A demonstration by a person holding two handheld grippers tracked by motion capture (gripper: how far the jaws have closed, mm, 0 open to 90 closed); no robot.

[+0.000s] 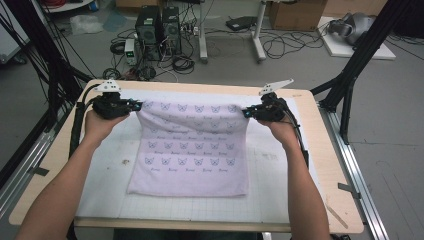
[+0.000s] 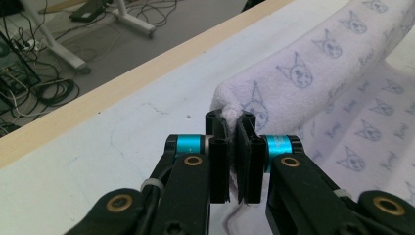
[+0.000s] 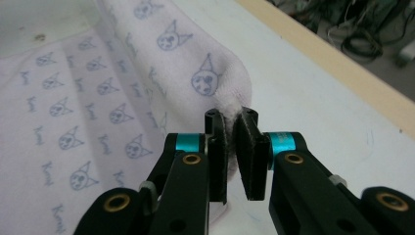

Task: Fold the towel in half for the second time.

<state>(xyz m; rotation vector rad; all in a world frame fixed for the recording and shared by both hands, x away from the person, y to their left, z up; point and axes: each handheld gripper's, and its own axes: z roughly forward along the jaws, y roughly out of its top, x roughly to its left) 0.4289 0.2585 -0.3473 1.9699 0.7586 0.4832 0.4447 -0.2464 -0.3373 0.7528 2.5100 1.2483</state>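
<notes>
The towel (image 1: 192, 150) is pinched at its far corners by the left gripper (image 1: 134, 105) and right gripper (image 1: 248, 113); its free edge lies toward the frame's bottom.

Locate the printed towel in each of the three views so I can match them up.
High view: the towel lies mid-table, its far edge lifted between the left gripper and right gripper.
Left gripper view: upper right, its corner pinched in the fingers.
Right gripper view: upper left, its corner pinched in the fingers.
Shared landmark: the table's wooden edge.
</notes>
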